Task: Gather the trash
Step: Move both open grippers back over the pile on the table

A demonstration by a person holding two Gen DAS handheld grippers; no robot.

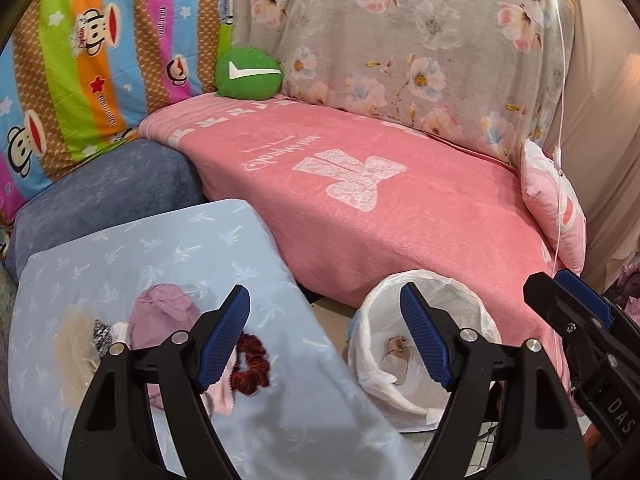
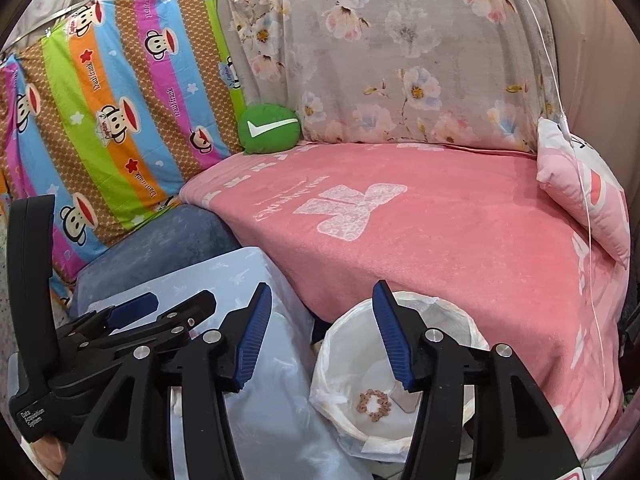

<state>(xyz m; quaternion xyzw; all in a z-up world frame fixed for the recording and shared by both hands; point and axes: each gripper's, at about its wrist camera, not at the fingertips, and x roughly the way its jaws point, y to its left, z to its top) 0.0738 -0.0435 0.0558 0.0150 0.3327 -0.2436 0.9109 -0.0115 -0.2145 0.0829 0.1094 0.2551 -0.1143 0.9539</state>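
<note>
**Both grippers empty above the bin**

Grippers first: the left gripper (image 1: pixel 326 336) has its jaws spread wide with nothing between them, one blue pad over the pale blue cloth, the other over the bin. The right gripper (image 2: pixel 322 336) also stands apart and empty, its pads straddling the bin's near rim; it shows at the right edge of the left wrist view (image 1: pixel 568 300).

Behind them a pink blanket (image 1: pixel 400 208) covers the bed, with a grey floral sheet (image 1: pixel 420 40) and a striped monkey-print sheet (image 1: pixel 100 60) hung at the back. A pale blue cloth (image 1: pixel 180 248) with a palm print lies lower left, against a dark blue cushion (image 1: pixel 108 196). A pink pillow (image 2: pixel 588 200) leans at the right, and a green round cushion (image 1: pixel 248 74) sits in the corner.

The bin (image 2: pixel 348 360), lined with a white bag, stands between cloth and blanket. Inside lie a beige scrunchie (image 2: pixel 374 403) and a scrap of paper (image 2: pixel 406 400).

On the cloth rest a lilac cap (image 1: pixel 164 316) and a dark red scrunchie (image 1: pixel 252 364), just beside the left pad.
</note>
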